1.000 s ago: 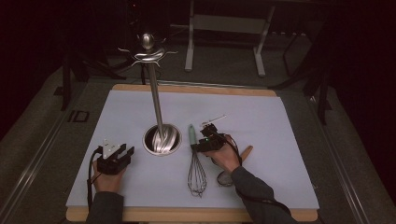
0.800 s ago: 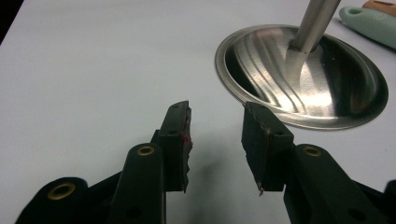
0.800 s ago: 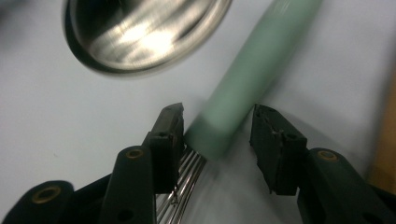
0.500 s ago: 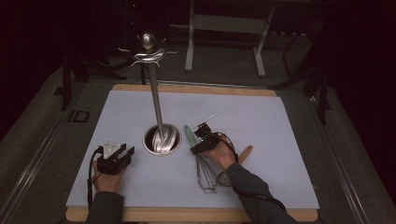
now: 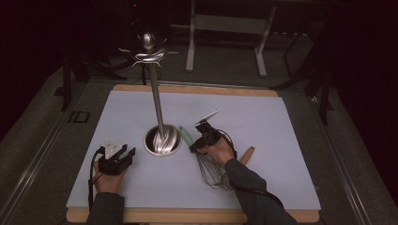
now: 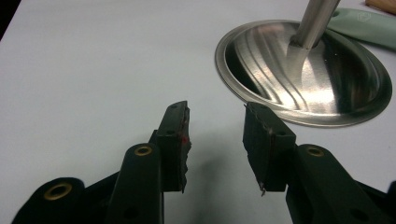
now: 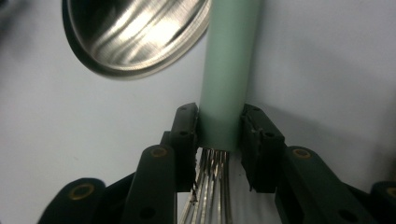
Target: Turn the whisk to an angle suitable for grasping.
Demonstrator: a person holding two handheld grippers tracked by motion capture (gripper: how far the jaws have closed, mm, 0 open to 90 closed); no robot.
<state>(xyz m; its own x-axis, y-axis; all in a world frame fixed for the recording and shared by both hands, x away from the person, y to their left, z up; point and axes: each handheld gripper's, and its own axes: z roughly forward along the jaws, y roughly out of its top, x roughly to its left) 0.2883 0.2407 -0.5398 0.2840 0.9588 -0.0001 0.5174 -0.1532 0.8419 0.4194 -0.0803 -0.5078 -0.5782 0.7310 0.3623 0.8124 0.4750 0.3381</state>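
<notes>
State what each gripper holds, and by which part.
The right gripper, its jaws just closing, clamps the whisk at the handle's wire end. The left gripper is open, holding nothing.

Whisk: mint-green handle, silver wires. Stand: brushed steel, shiny round base with curved streaks. Mat: plain pale lavender-grey, on a light wood board. Both grippers, left and right: black, brass-coloured rivets. Wooden handle: tan.
</notes>
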